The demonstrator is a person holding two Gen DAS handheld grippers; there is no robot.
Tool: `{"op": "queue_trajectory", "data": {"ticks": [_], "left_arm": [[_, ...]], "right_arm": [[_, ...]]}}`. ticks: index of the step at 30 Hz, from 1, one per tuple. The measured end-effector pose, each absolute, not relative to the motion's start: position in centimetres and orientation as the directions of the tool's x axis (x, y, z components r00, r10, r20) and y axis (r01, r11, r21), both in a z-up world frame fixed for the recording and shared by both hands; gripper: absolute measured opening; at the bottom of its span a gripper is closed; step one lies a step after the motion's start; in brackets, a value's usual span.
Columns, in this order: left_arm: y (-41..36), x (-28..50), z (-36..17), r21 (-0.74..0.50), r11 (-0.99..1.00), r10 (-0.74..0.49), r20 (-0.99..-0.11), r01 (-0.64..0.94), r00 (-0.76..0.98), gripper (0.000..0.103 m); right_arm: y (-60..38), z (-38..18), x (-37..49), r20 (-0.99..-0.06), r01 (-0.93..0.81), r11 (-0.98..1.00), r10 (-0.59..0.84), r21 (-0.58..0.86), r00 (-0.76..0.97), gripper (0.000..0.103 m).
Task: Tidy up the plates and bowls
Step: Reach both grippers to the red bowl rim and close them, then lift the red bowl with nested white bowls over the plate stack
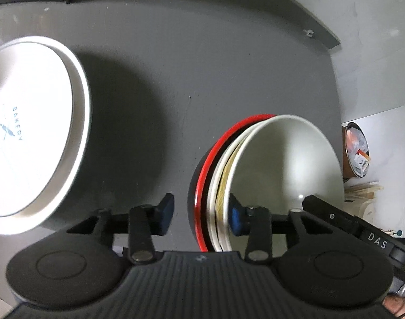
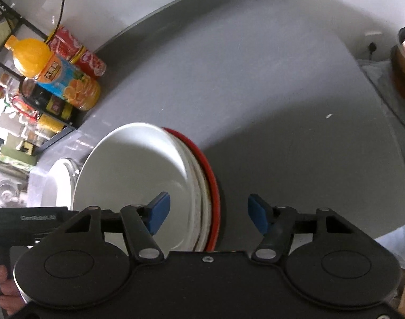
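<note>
Left wrist: gripper (image 1: 201, 214) astride bowl stack (image 1: 221, 186) rim.

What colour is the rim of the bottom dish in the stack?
Red rim, clearest in the left wrist view.

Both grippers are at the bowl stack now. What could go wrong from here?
1. The left gripper and right gripper are both open astride the rims of the bowl stack; closing unevenly might tip it.
2. The stack sits near the table edge, so a push could slide it off.
</note>
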State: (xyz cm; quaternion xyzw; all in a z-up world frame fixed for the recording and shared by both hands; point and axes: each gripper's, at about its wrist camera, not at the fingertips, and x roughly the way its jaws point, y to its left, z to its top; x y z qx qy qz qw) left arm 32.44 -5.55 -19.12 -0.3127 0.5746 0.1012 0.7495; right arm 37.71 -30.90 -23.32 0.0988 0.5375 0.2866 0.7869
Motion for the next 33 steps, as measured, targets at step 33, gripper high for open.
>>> {"op": "queue_trajectory", "data": {"ticks": [33], "left_arm": [[-0.8, 30.9, -15.7, -0.397, 0.789, -0.218, -0.895, -0.468, 0.390, 0.027]], "right_arm": [[-25.7, -19.2, 35.7, -0.780, -0.397, 0.811, 0.555, 0.430, 0.288, 0.028]]}}
